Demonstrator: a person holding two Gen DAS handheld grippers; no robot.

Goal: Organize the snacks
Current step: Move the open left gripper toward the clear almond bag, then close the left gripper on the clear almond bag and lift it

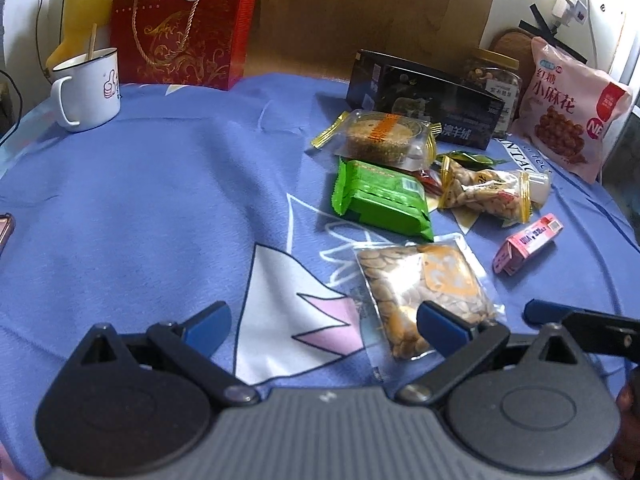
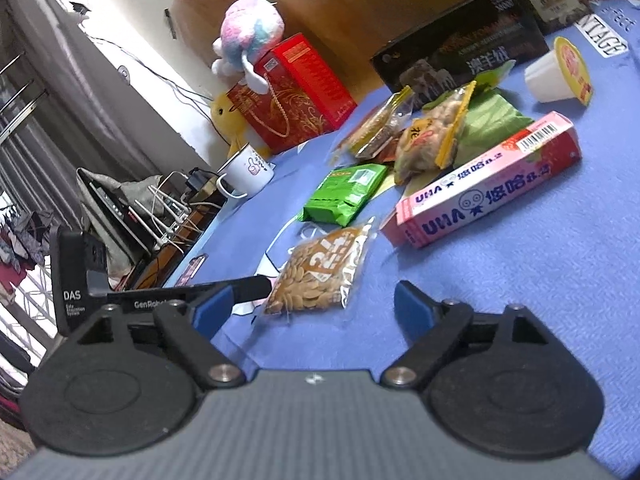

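Several snacks lie on a blue cloth table. A clear seed packet [image 1: 424, 296] [image 2: 320, 272] lies nearest. Behind it are a green pack [image 1: 380, 200] [image 2: 344, 196], a nut bag [image 1: 488, 192] [image 2: 432, 140], a sesame cake pack [image 1: 380, 136] [image 2: 376, 128], a pink candy box [image 1: 528, 244] [image 2: 488, 184] and a jelly cup [image 2: 556, 72]. My left gripper [image 1: 324, 328] is open and empty, its right finger over the seed packet's near corner. My right gripper [image 2: 312, 312] is open and empty just in front of the seed packet; it also shows in the left wrist view [image 1: 536, 310].
A black box [image 1: 424, 100] [image 2: 460, 56], a nut jar [image 1: 496, 76] and a pink snack bag [image 1: 572, 108] stand at the back. A red gift bag [image 1: 180, 28] [image 2: 296, 92], a white mug [image 1: 88, 88] [image 2: 248, 176] and a yellow duck toy [image 1: 84, 8] stand far left.
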